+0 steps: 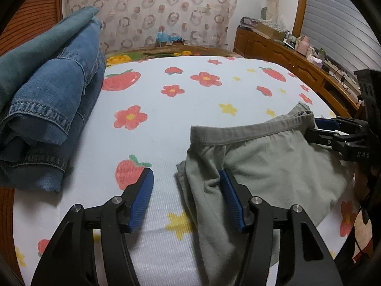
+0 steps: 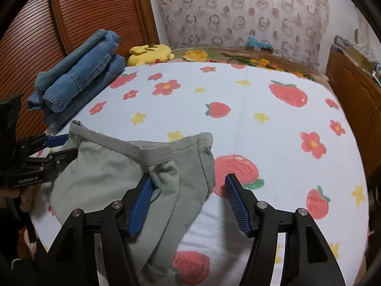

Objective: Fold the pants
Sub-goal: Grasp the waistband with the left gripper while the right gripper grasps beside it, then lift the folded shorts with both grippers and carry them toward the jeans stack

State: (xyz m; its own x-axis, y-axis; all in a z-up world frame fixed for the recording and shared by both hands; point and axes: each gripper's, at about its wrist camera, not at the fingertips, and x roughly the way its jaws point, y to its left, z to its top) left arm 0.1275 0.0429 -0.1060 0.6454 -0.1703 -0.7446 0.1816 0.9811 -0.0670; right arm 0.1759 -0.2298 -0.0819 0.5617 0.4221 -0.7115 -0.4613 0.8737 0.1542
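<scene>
My left gripper (image 1: 187, 196) and right gripper (image 2: 188, 202) both gape wide, holding nothing, astride either end of the grey pants (image 2: 114, 166) lying bunched on the bed (image 2: 262, 124), so I judge grasping the waistband comes next

home bedroom | bed (image 2: 262, 124), curtain (image 2: 238, 7), probably dresser (image 1: 273, 47)
</scene>
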